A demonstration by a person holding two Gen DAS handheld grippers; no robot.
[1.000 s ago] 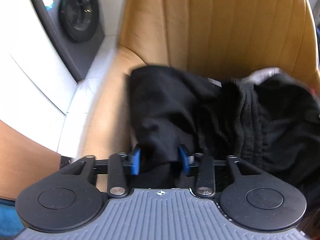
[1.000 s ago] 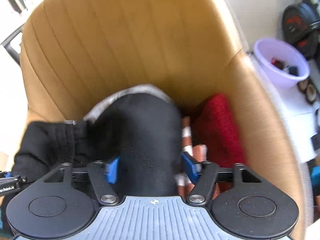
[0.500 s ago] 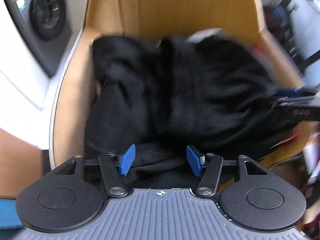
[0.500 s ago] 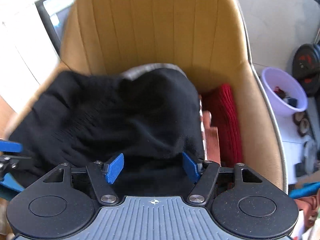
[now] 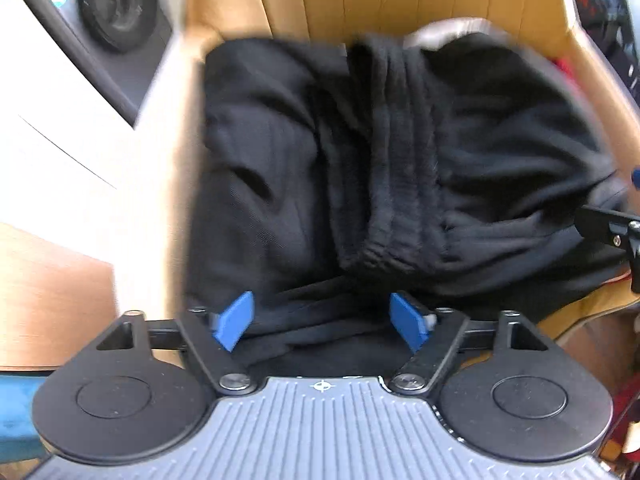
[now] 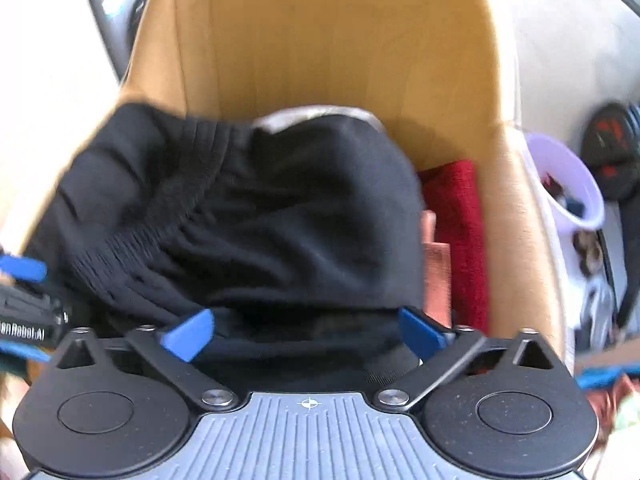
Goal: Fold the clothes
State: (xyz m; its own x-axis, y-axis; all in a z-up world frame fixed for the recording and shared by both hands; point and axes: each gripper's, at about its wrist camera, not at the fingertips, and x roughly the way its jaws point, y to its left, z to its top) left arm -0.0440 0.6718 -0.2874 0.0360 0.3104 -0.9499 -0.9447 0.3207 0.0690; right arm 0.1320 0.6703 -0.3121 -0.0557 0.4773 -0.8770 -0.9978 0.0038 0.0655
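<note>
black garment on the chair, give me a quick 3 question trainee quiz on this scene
1. True or false: the black garment lies on the seat of the tan chair.
2. Which colour is the folded cloth wedged between the black garment and the chair's side in the right wrist view? A) blue B) red C) green
3. Fill in: the appliance with a round door, seen at the upper left of the left wrist view, is a washing ____.

Key
1. True. It is spread over the seat, bunched at its ribbed waistband.
2. B, red.
3. machine.
</note>
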